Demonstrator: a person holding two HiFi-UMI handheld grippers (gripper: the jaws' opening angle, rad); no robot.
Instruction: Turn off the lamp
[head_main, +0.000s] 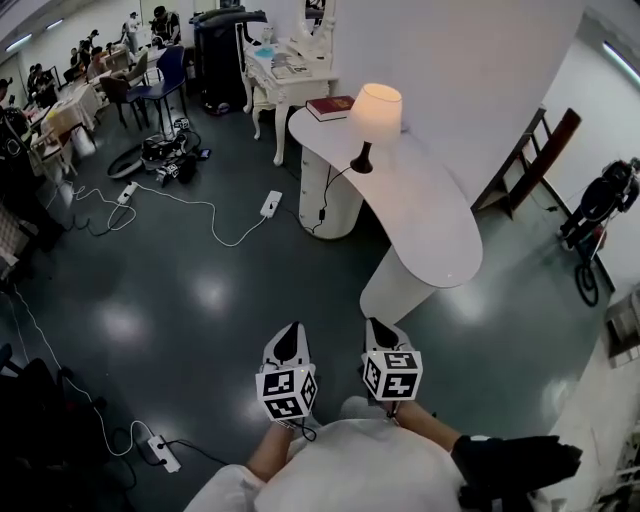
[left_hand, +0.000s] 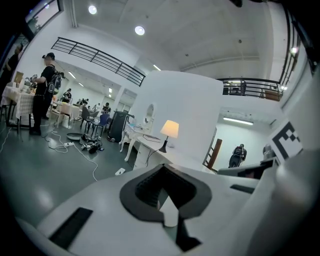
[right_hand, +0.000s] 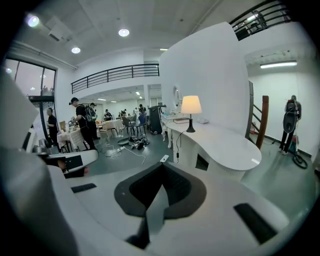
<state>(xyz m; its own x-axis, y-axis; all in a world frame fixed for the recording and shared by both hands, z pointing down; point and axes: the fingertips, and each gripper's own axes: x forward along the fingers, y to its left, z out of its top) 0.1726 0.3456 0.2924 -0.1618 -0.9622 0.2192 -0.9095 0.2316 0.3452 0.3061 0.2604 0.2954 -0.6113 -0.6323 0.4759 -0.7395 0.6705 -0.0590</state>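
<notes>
Lamp (head_main: 377, 115), lit: on white worktop (head_main: 430, 215), well ahead of both grippers. Left gripper (head_main: 288, 338), right gripper (head_main: 381, 332): closed, empty, side by side.

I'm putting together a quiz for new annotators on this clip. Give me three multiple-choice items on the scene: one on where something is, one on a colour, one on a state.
1. Where does the lamp stand?
A) on the floor
B) on the white curved table
C) on a chair

2. What colour is the book lying on the table near the lamp?
A) blue
B) green
C) dark red

3. What state is the lamp in?
A) lit
B) dark
C) tipped over

Answers:
1 B: its dark base rests on the tabletop, close to the wall.
2 C: the cover shows dark red in the head view.
3 A: the shade glows warm in all three views, and the lamp stands upright.
</notes>
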